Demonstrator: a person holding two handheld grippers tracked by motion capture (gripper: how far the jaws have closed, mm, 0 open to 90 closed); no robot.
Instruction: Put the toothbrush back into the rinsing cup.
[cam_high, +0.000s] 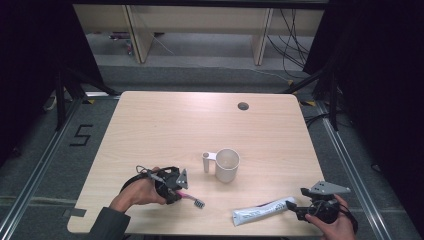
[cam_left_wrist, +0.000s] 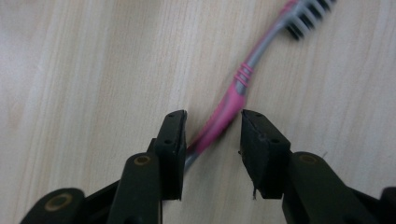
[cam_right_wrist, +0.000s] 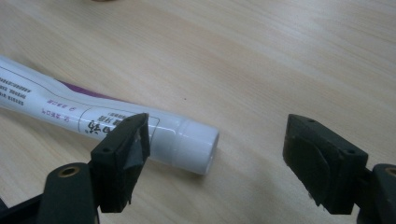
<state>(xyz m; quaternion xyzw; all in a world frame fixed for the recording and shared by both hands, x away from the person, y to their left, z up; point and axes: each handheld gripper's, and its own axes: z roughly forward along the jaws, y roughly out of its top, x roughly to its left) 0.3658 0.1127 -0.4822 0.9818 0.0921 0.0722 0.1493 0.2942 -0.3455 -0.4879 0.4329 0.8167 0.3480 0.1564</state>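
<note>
Table: a pale wood top with my two hands at its near edge.

Cup: white, upright near the table's centre, handle at its 9 o'clock.

Tube: white toothpaste tube lying flat, at 5 o'clock from the cup, cap end toward my right hand. In the right gripper view the tube lies across the left jaw's tip, its cap reaching into the gap.

Right gripper: jaws wide apart, holding nothing; the right jaw stands well clear of the cap.

Left gripper: at 8 o'clock from the cup, jaws part-closed around the brush handle. The left pad touches the handle, while a gap remains at the right pad, so I judge it not yet gripped.

Brush: pink and grey toothbrush flat on the wood, bristles at 1 o'clock in the left gripper view.

Risks, as I judge them: the handle crosses the jaws at a slant, so closing may twist or squirt it sideways. A grip at the tube's cap alone may let the tube's long body droop or slip.
</note>
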